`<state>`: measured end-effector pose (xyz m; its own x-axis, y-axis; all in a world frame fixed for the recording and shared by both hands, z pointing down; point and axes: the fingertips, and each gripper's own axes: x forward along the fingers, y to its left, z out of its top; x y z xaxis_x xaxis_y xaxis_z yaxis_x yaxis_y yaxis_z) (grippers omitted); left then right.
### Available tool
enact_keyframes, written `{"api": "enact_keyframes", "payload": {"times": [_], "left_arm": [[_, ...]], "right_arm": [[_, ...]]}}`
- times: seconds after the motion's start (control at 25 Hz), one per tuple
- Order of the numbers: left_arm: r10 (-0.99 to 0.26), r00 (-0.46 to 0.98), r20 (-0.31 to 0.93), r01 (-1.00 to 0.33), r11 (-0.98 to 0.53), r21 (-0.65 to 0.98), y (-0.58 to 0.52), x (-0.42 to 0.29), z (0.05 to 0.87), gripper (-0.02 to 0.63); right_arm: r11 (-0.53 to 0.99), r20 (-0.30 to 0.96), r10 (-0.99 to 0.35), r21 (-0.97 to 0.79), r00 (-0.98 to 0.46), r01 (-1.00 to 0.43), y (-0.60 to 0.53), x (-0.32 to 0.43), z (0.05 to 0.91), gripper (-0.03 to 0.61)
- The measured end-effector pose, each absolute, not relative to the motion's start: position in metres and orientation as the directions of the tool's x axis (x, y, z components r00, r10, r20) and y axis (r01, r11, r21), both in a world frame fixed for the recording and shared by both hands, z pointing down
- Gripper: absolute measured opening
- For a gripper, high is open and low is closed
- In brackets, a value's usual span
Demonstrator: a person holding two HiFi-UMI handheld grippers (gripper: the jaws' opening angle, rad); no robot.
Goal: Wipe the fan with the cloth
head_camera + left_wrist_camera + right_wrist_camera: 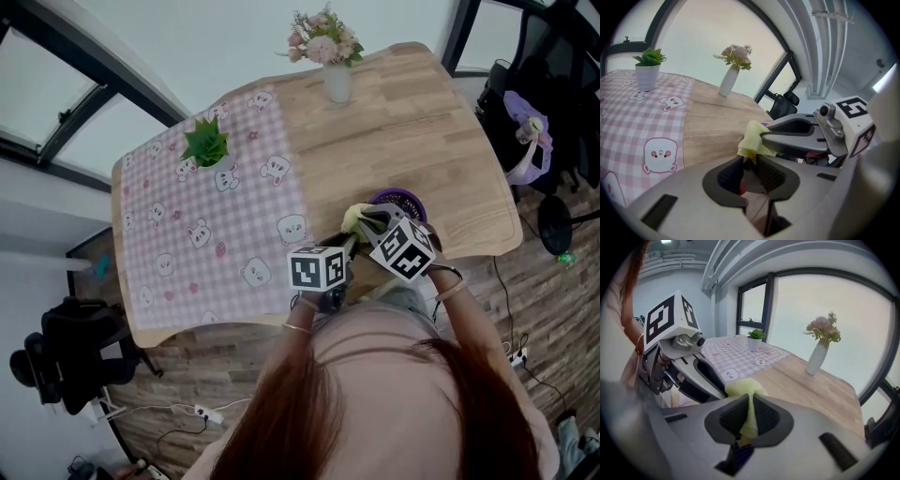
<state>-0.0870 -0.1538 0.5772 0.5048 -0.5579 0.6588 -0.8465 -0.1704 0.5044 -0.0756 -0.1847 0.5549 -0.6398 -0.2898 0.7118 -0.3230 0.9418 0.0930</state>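
now, yellow cloth strip [748,414] upright, pinched in right gripper [749,400]

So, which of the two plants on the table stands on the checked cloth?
The green leafy potted plant; the flower vase stands on the bare wooden tabletop.

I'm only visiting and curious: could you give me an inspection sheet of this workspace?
Surface: wooden table, pink bear-print tablecloth over its left part.
Job's things: yellow cloth; purple fan, mostly hidden under the grippers.
Clutter: potted plant, vase of flowers.
Grippers: right gripper shut on the yellow cloth; left gripper open, gripping nothing.
Cables: power strips with leads on the floor.
Surroundings: big window, black chair.
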Motion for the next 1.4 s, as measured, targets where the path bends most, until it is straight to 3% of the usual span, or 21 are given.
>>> {"api": "enact_keyframes", "payload": {"times": [1.4], "left_arm": [[-0.56, 0.498, 0.662, -0.85, -0.161, 0.502, -0.152, -0.083, 0.579, 0.084]], "right_arm": [[0.873, 0.749, -0.389, 0.112, -0.537, -0.476, -0.238, -0.063, 0.561, 0.025]]}}
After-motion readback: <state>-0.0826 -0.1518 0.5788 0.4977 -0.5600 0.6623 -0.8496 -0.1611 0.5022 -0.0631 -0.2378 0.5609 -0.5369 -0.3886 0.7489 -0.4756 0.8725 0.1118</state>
